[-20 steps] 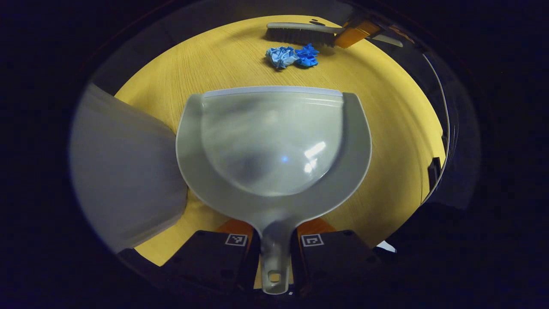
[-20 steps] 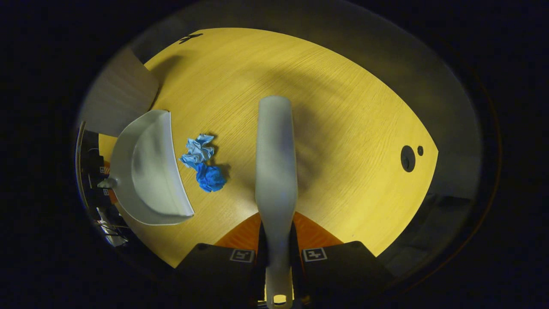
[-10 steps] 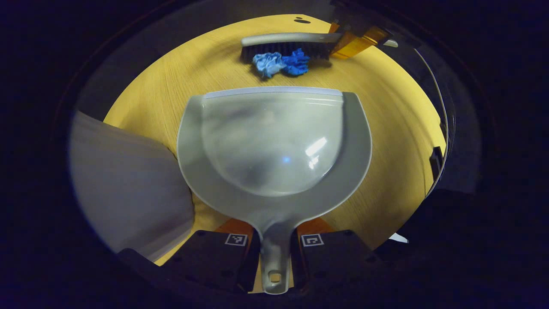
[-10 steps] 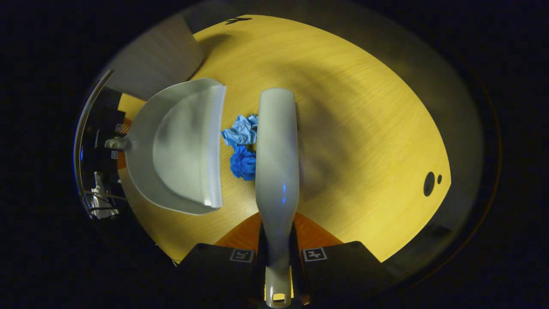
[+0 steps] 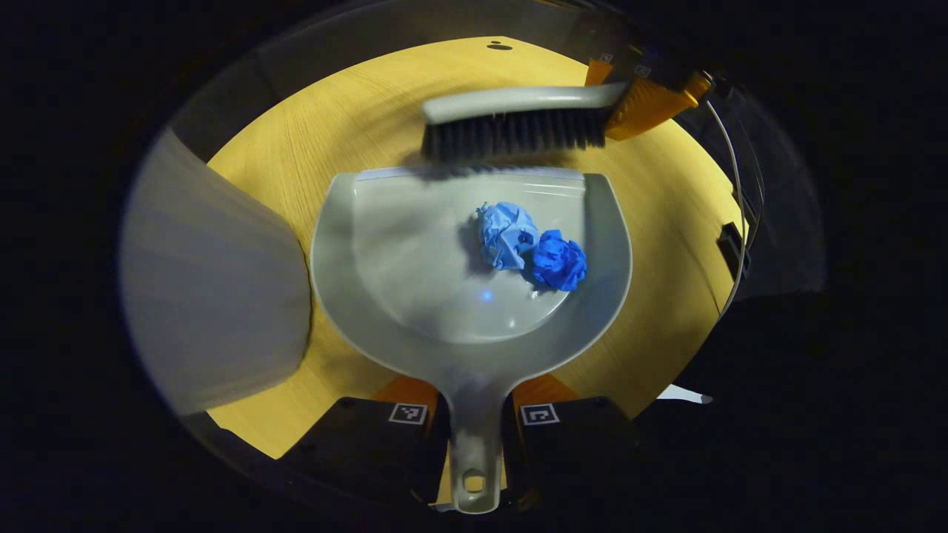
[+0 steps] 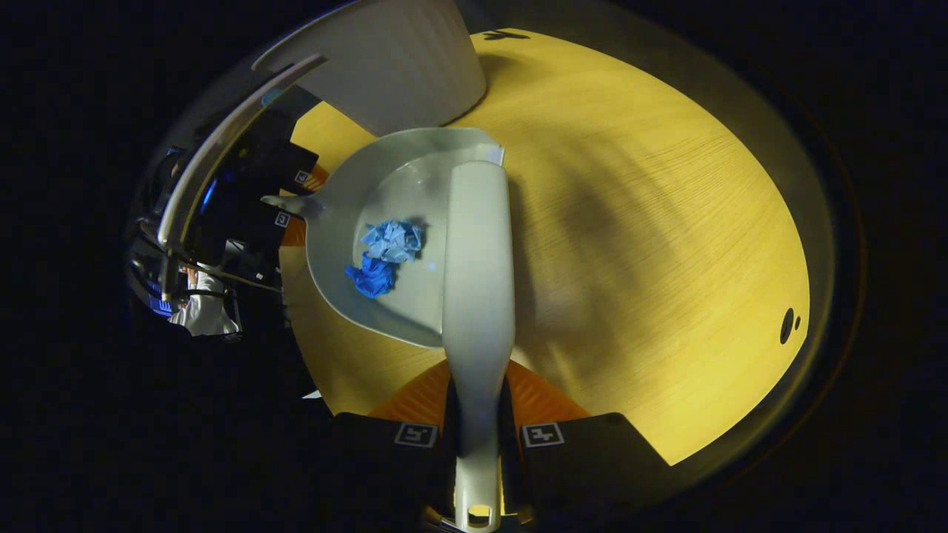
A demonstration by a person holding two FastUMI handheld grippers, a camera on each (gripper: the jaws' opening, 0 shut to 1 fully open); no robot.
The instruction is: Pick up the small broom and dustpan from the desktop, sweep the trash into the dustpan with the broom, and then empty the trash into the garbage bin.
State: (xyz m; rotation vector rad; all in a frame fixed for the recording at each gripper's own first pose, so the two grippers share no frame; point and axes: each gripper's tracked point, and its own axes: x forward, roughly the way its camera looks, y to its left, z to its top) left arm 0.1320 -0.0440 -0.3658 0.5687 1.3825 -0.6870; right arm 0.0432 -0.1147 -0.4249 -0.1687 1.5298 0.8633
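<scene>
Left gripper was clamped on the dustpan handle, both fingers pressing it; pan sat flat on the yellow desktop, straight ahead of the fingers. Two trash wads lay inside the pan: light blue wad touching dark blue wad, both right of pan centre. Right gripper was closed on the broom handle. Bristles sat at the pan's front lip. Garbage bin stood just left of the dustpan.

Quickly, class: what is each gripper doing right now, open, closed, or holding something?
Left gripper: closed on the dustpan handle.
Right gripper: closed on the broom handle.
</scene>
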